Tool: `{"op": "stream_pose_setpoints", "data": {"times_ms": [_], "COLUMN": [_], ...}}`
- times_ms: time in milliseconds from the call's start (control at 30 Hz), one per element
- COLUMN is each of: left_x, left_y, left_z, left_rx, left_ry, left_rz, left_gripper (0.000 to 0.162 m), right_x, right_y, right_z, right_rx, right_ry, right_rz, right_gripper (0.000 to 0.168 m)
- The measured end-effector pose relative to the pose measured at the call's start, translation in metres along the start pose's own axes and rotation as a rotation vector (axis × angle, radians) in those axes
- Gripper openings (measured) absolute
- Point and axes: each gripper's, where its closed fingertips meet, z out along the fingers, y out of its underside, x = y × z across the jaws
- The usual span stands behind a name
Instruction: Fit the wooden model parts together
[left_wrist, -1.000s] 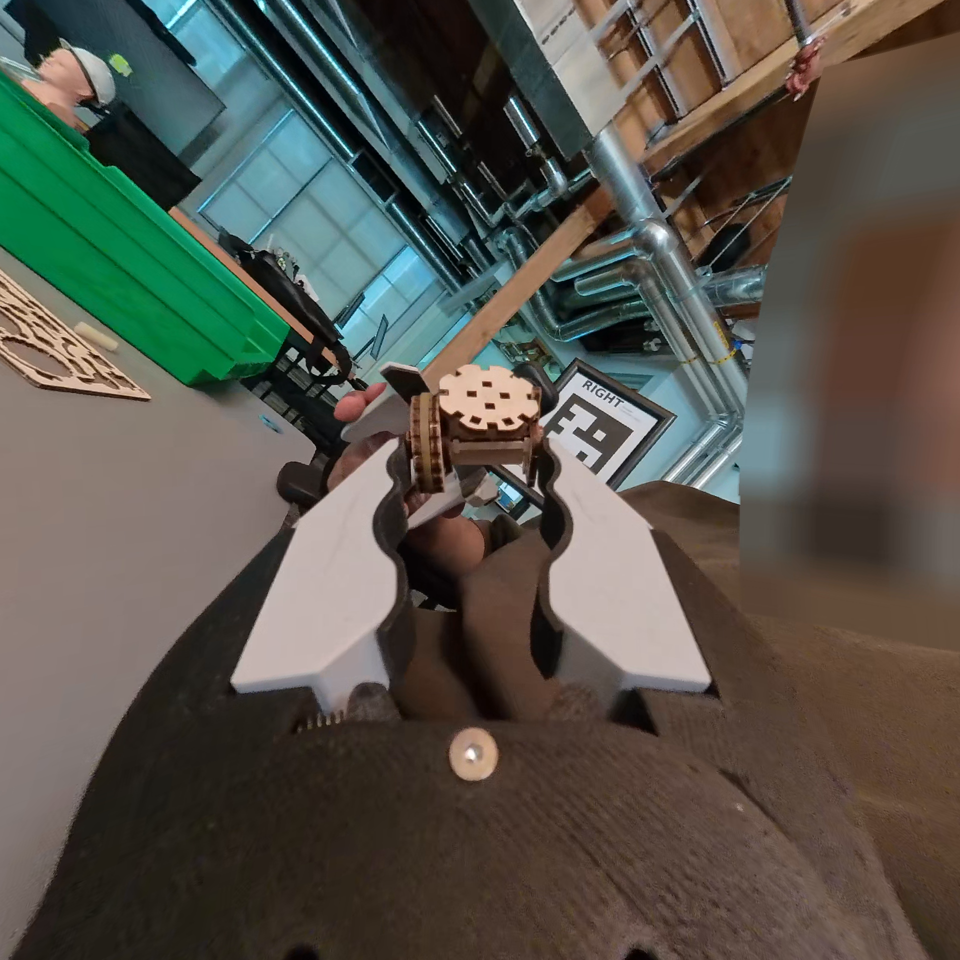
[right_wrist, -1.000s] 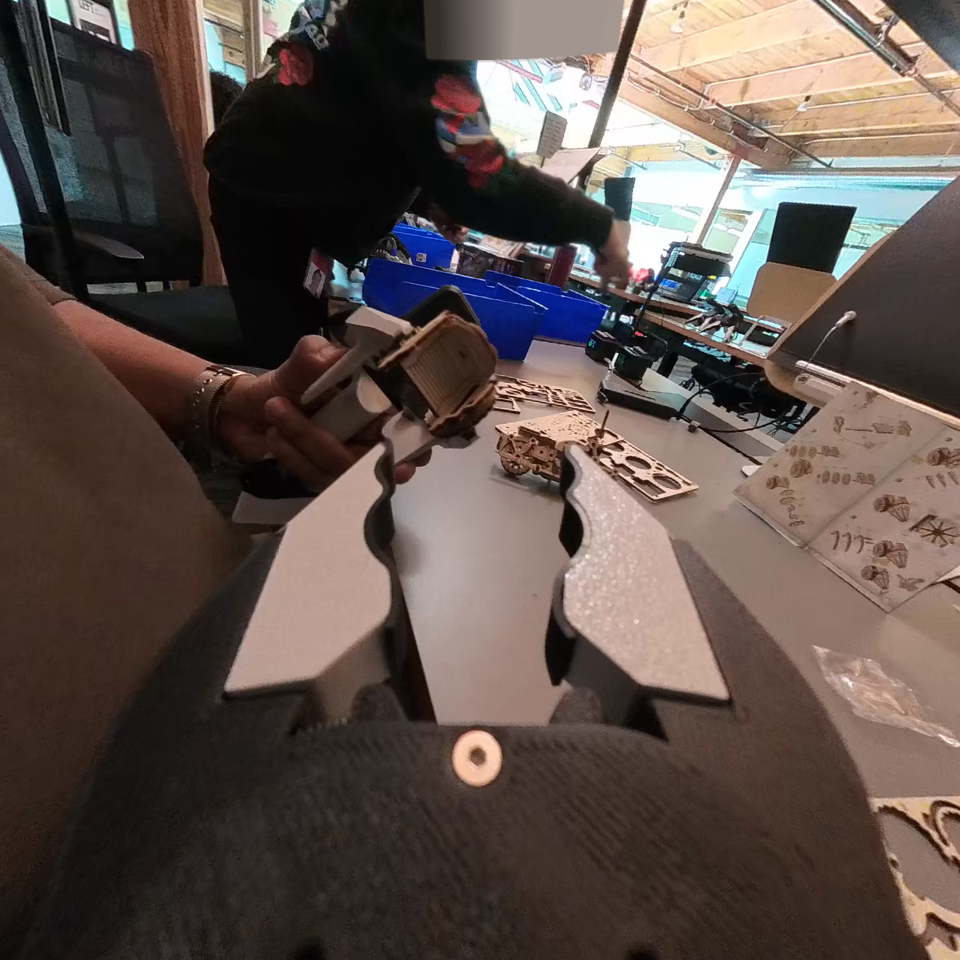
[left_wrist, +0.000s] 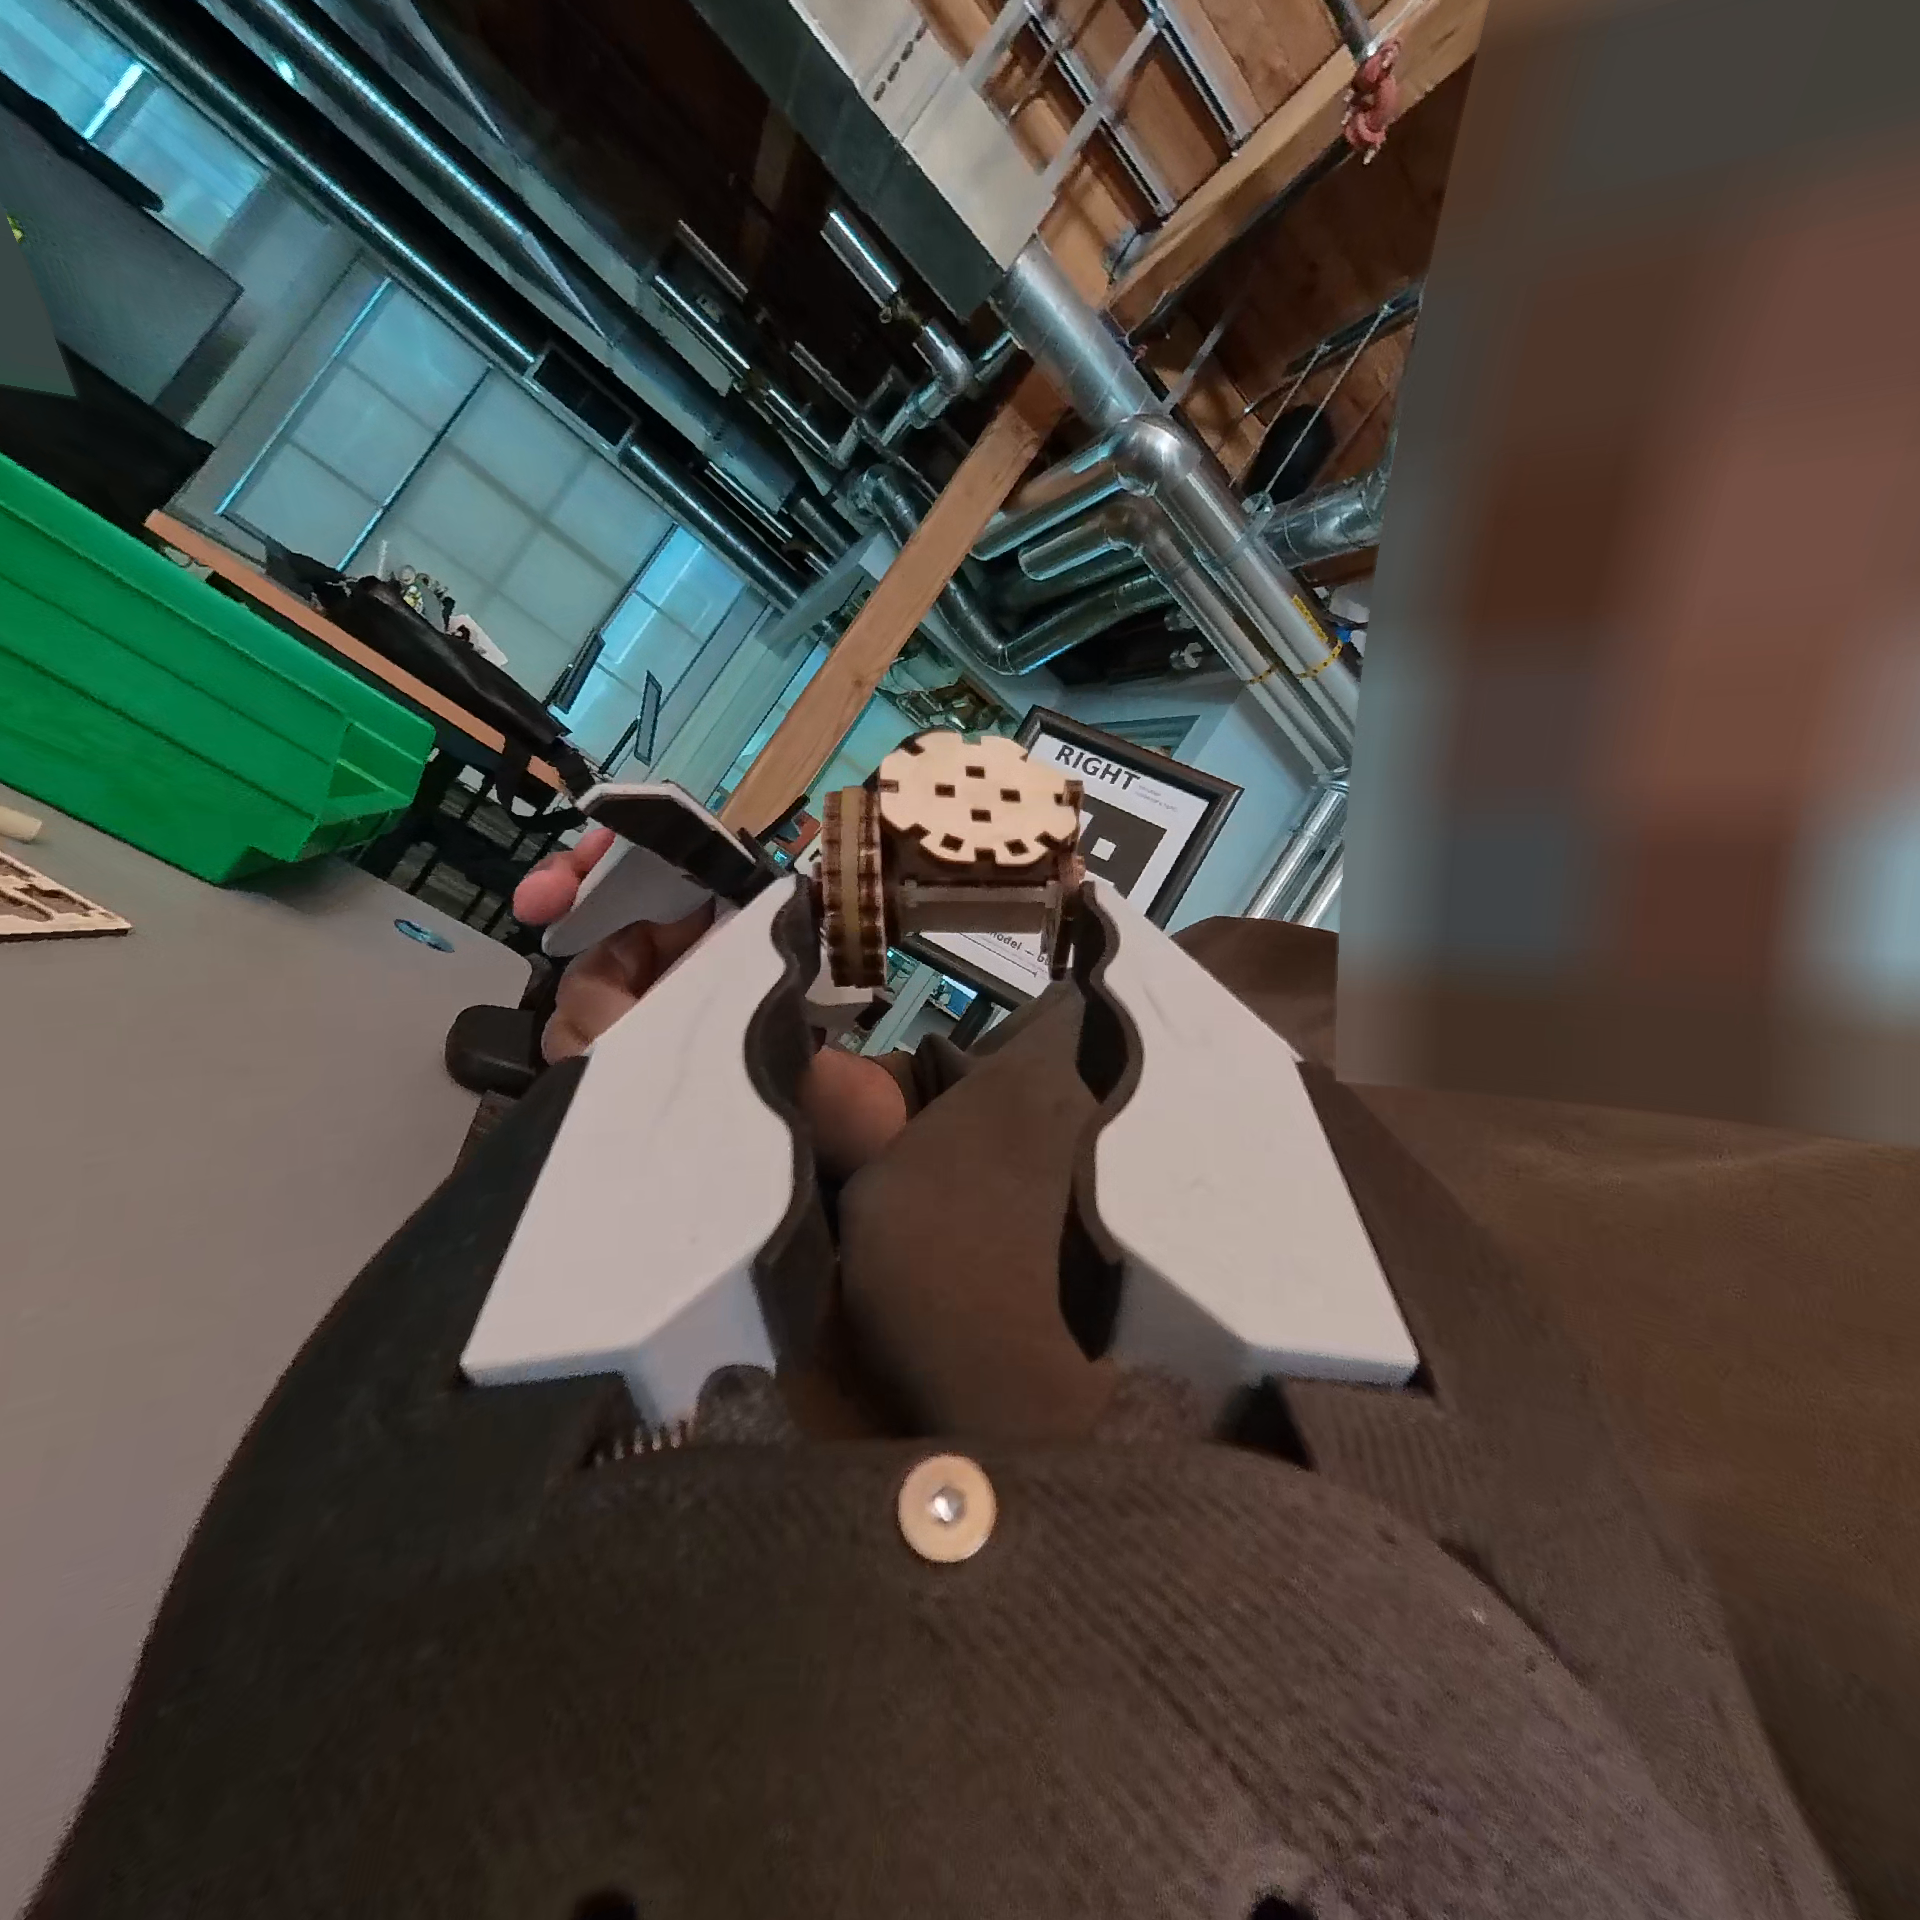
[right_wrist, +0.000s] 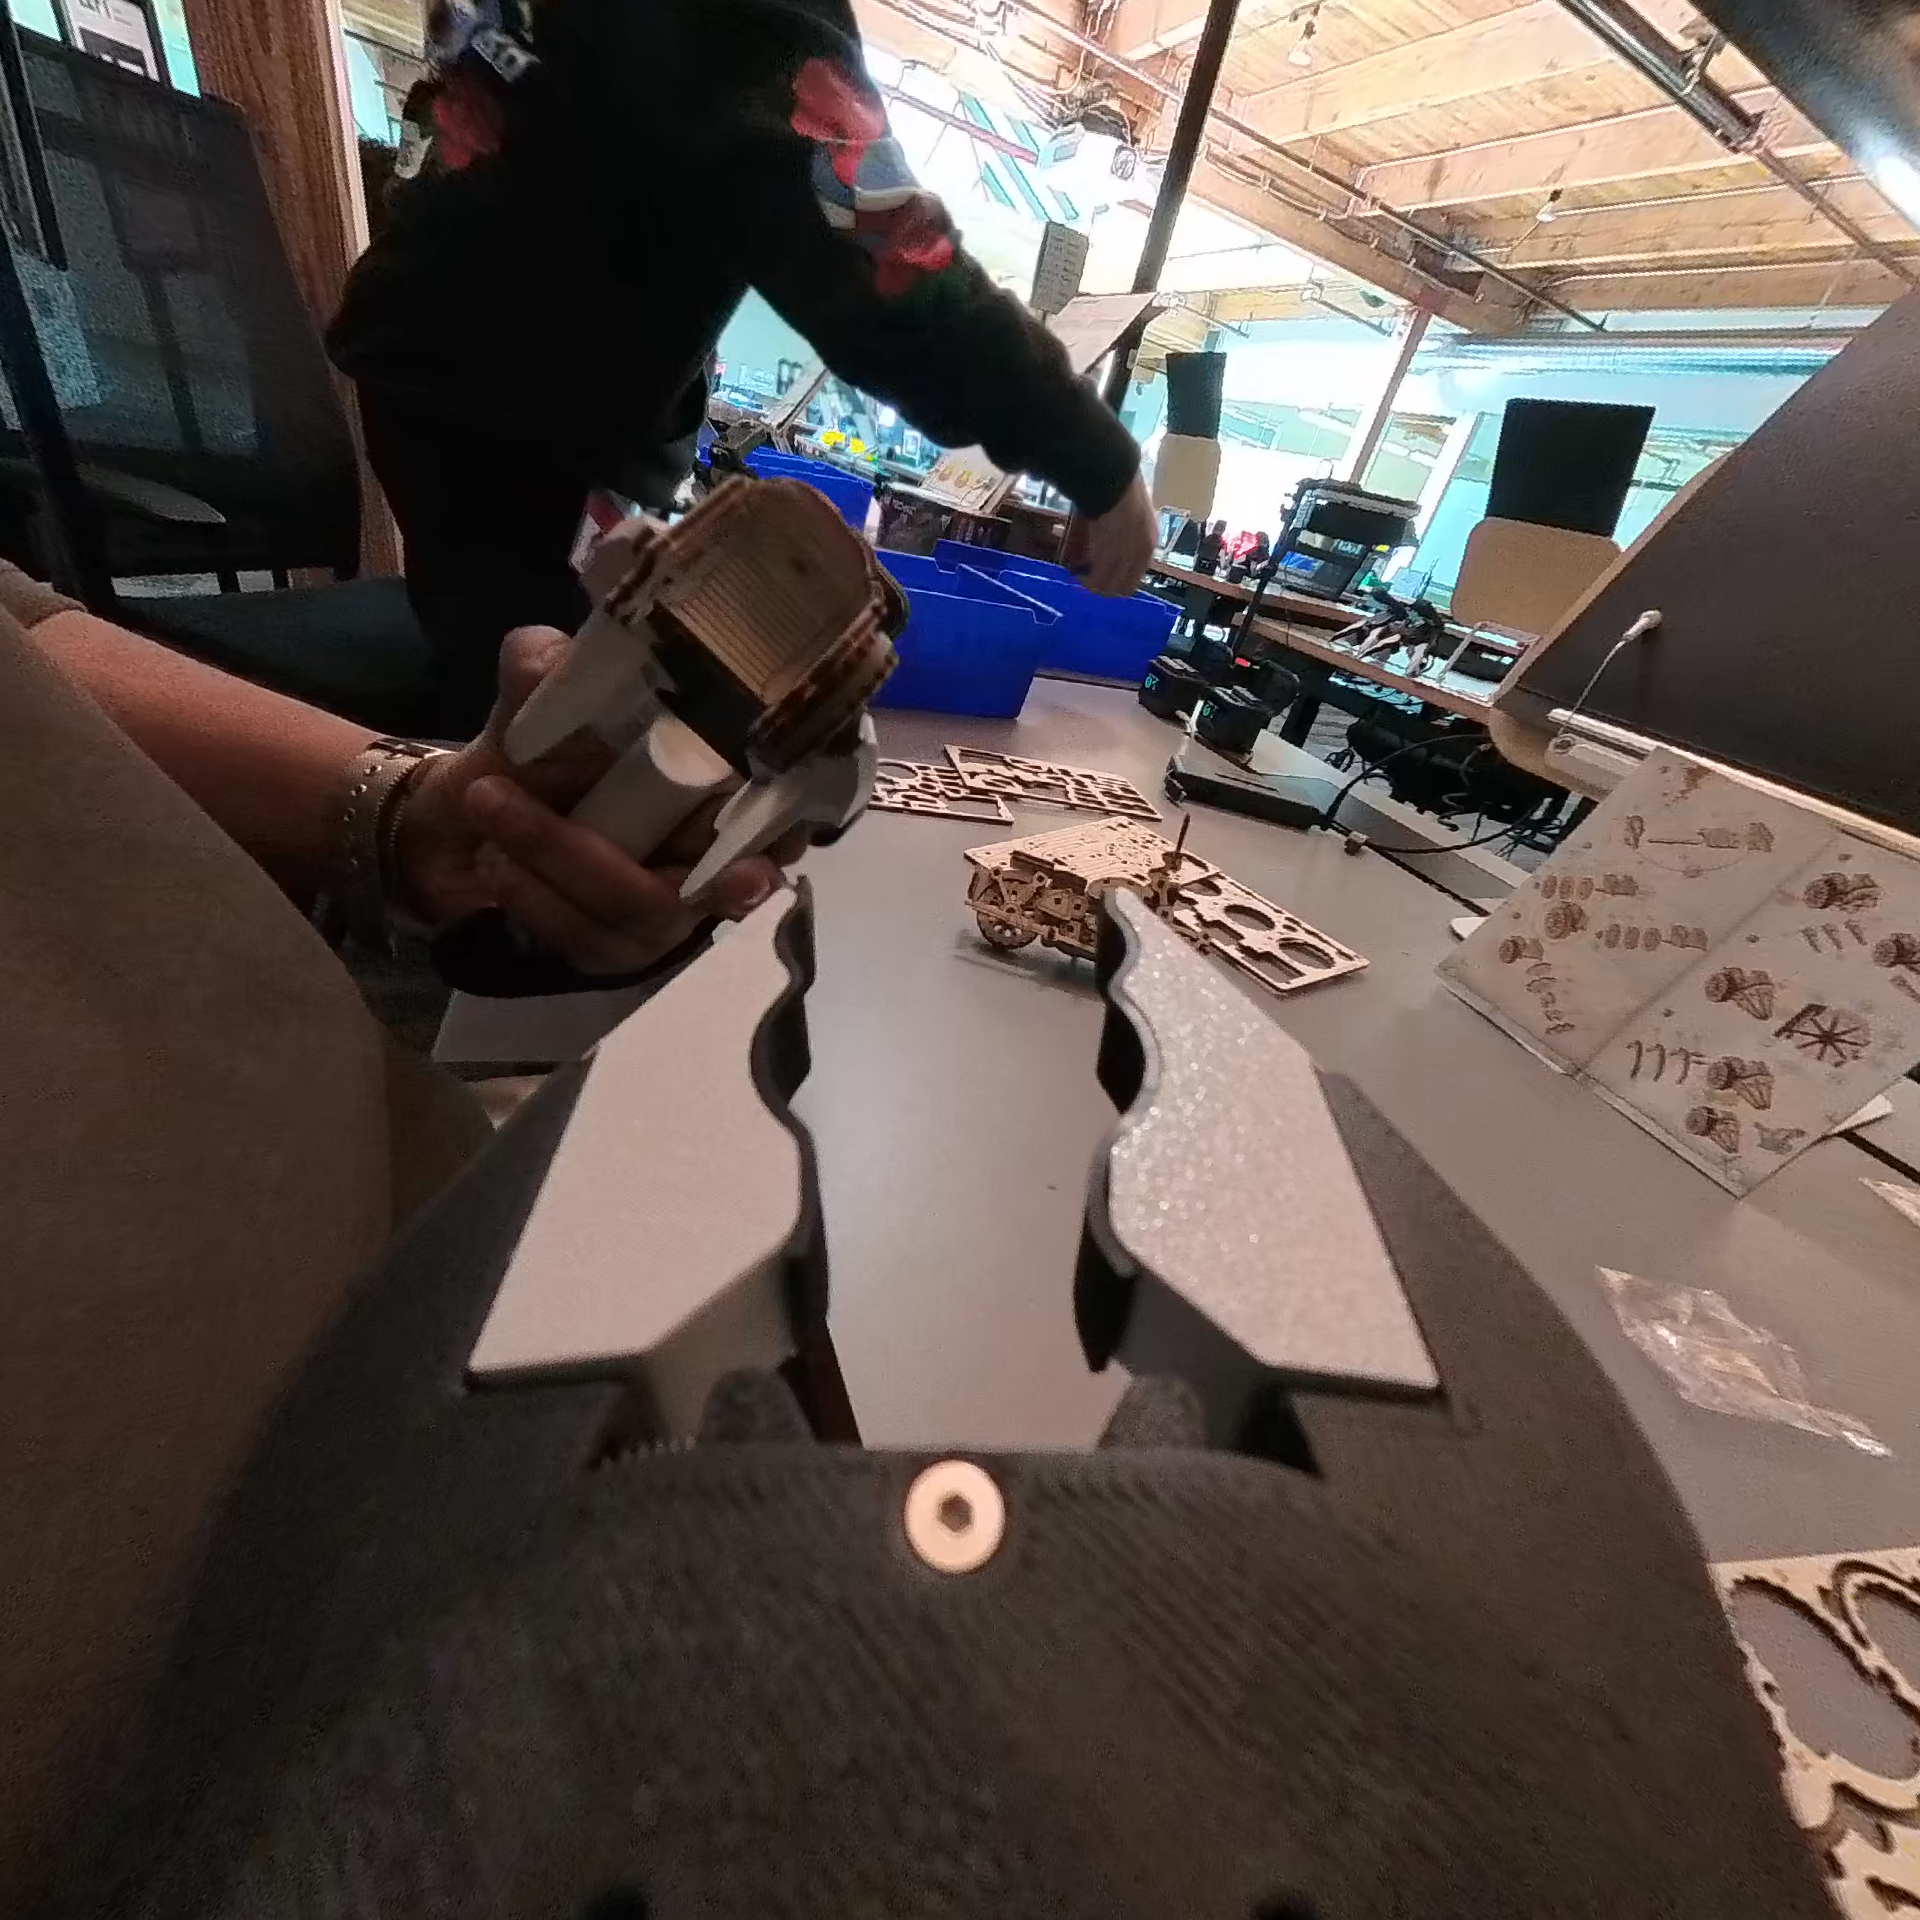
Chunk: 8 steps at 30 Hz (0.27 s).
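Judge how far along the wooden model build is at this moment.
Done: a wheeled chassis stands assembled on the table. In hand: the left tool is shut on a wooden sub-assembly, held up off the table; the right tool is open and empty. Left: joining them; part sheets lie beyond.

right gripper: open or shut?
Open. In the right wrist view the right gripper has its fingers spread with bare grey table showing between them; nothing is held. The wooden part sits in the left gripper.
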Motion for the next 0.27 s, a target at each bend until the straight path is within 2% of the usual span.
{"op": "stream_pose_setpoints", "data": {"times_ms": [200, 267], "left_x": [0.007, 0.015], "left_y": [0.001, 0.0], "left_z": [0.001, 0.001], "left_rx": [-0.007, 0.004], "left_ry": [0.033, 0.09], "left_rz": [0.018, 0.008], "left_gripper": [0.046, 0.046], "right_x": [0.0, 0.0], "right_y": [0.0, 0.0], "right_z": [0.0, 0.0], "right_rx": [-0.002, -0.001], "right_ry": [0.004, 0.004], "right_rz": [-0.006, -0.004], "right_gripper": [0.052, 0.052]}}
